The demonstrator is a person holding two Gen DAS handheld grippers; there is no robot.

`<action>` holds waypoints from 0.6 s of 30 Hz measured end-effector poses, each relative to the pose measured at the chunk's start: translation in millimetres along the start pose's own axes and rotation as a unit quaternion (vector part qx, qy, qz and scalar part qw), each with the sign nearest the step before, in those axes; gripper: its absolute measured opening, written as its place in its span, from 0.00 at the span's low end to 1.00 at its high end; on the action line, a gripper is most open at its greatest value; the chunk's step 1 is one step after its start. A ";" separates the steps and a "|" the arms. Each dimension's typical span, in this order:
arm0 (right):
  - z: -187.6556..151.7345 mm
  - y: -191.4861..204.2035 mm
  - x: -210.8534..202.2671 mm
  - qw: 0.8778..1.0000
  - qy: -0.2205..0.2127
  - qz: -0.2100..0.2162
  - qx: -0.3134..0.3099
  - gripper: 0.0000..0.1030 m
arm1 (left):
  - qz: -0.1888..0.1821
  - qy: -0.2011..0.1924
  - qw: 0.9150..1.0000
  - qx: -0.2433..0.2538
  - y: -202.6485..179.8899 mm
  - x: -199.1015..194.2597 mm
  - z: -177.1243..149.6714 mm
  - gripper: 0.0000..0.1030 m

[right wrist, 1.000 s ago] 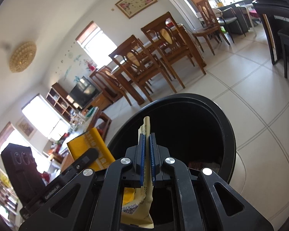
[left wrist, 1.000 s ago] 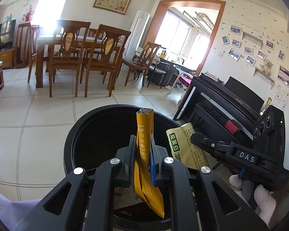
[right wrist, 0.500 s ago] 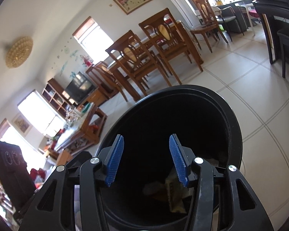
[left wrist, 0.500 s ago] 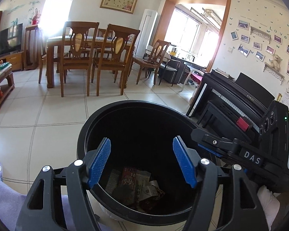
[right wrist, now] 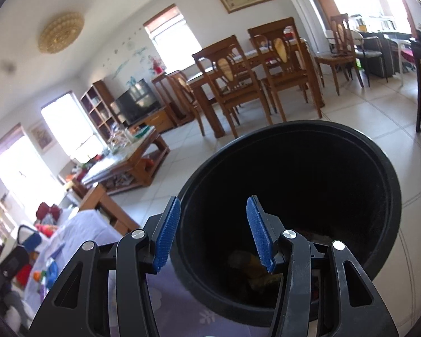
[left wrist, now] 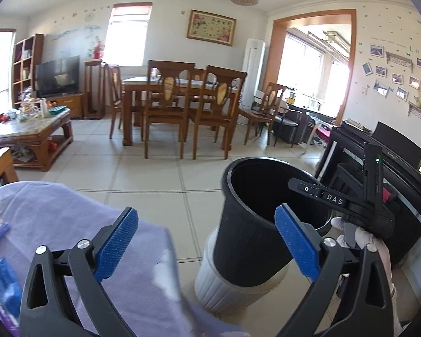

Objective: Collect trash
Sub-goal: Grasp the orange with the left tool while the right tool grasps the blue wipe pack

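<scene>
- Both wrappers are gone from our grippers and are lying in the black bin (right wrist: 289, 196), so this round of trash is collected
- We are holding the left gripper (left wrist: 207, 245) released, its jaws having just been opening wide with nothing between them, off to the bin's side over the purple cloth (left wrist: 70, 219)
- We are keeping the right gripper (right wrist: 214, 234) half open and empty above the bin's mouth
- We are seeing crumpled wrappers (right wrist: 255, 266) dimly at the bin's bottom; next we are likely reaching for more litter on the cloth
</scene>
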State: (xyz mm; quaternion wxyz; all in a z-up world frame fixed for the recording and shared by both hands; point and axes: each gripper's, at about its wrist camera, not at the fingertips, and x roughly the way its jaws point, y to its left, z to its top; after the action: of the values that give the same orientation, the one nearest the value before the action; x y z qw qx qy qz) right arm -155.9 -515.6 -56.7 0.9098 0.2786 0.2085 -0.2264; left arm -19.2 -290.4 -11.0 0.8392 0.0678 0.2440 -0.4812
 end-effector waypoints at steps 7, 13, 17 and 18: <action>-36.8 79.9 24.0 0.993 0.064 0.041 -0.095 0.49 | 0.165 0.007 0.984 -0.064 105.9 -89.8 -25.0 0.95; -67.3 174.1 25.9 0.973 0.113 0.124 -0.156 0.58 | 0.292 0.045 0.941 -0.166 211.9 -138.9 -54.1 0.95; -83.8 252.4 27.9 0.953 0.137 0.172 -0.207 0.59 | 0.313 0.079 0.923 -0.211 262.5 -144.7 -77.4 0.95; -89.2 271.6 30.6 0.947 0.146 0.181 -0.220 0.59 | 0.316 0.087 0.921 -0.212 270.8 -146.1 -84.3 0.95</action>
State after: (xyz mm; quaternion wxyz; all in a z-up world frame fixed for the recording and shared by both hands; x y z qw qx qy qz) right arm -10.3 -269.4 -27.7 0.9336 0.1349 0.3298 0.0368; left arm 118.5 -4.9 -47.9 0.9180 0.0033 0.3779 -0.1206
